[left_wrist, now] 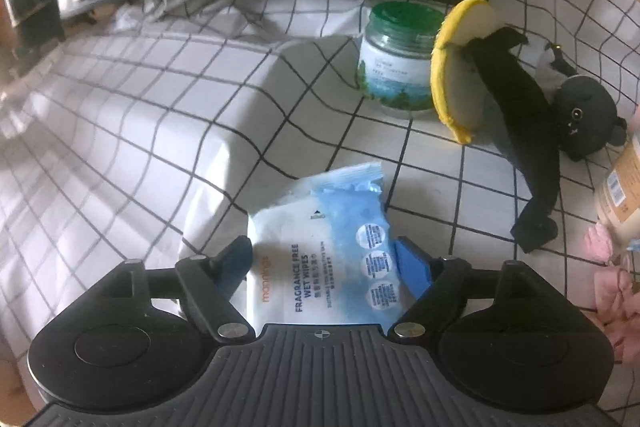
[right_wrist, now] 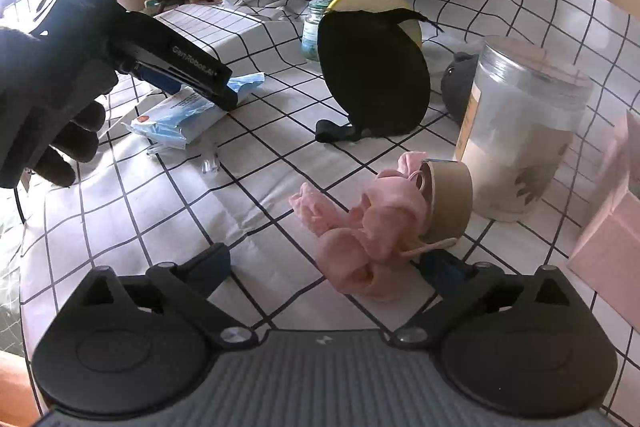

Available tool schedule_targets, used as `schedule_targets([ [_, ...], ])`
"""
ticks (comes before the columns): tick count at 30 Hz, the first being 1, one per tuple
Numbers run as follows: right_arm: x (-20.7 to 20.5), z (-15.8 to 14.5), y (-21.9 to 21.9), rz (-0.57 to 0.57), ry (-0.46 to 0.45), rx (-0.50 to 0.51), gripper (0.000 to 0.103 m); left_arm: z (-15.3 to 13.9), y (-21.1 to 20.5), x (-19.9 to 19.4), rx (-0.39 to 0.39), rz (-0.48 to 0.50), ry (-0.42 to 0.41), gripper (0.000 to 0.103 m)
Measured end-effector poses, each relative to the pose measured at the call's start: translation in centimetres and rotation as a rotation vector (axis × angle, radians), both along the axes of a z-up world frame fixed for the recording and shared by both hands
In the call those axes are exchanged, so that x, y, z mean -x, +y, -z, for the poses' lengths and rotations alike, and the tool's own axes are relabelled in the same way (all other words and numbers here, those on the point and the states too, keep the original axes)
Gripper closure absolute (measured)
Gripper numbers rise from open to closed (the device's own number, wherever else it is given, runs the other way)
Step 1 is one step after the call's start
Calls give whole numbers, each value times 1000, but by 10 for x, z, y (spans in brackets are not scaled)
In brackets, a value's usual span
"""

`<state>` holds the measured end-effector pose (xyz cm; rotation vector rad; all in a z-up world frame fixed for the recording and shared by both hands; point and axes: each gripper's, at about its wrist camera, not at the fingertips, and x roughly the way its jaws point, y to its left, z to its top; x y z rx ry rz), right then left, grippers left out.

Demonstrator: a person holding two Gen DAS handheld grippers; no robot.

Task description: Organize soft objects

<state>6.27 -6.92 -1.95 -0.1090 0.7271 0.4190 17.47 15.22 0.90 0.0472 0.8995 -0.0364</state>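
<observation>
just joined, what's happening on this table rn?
A person holds a gripper in each hand over a checked tablecloth. The left gripper is open with the wet wipes pack lying between its fingers, not clamped. The right gripper is open too, with the pink cloth just ahead between its fingers, not gripped; the cloth lies against a tape roll. A black strap, a yellow-rimmed disc and jars sit further back, untouched.

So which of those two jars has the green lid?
The small glass jar at the back, beside the yellow-edged round pad. The taller frosted jar near the pink cloth has a pale lid.
</observation>
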Motion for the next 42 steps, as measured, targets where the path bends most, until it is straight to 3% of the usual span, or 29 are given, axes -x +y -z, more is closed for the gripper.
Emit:
schedule_targets([
  [3, 0, 0, 0, 2, 1, 0, 1, 6, 8, -7, 39, -15, 22, 15],
  [10, -1, 0, -1, 0, 8, 4, 0, 10, 9, -15, 50, 5, -9, 11],
  [14, -1, -1, -1, -2, 25, 7, 0, 9, 5, -16, 11, 44, 11, 14],
  [22, -4, -9, 3, -22, 109, 56, 1, 4, 17, -1, 110, 62, 5, 19],
  [23, -6, -12, 3, -15, 130, 66, 6, 2, 20, 1, 128, 56, 5, 19],
  [25, -5, -24, 1, 24, 102, 90, 7, -4, 28, 6, 153, 42, -5, 20],
  [29, 4, -57, 7, 38, -60, 135, 7, -27, 50, 20, 182, 20, -57, 21],
  [31, 3, -73, 14, 25, -110, 109, 7, -40, 62, 25, 191, 1, -94, 21],
  [34, -9, -86, 31, -9, -112, 52, 7, -54, 84, 33, 203, -33, -127, 21],
  [42, -39, -56, 106, -159, 23, 38, 13, -62, 138, 60, 229, -94, -117, 21],
])
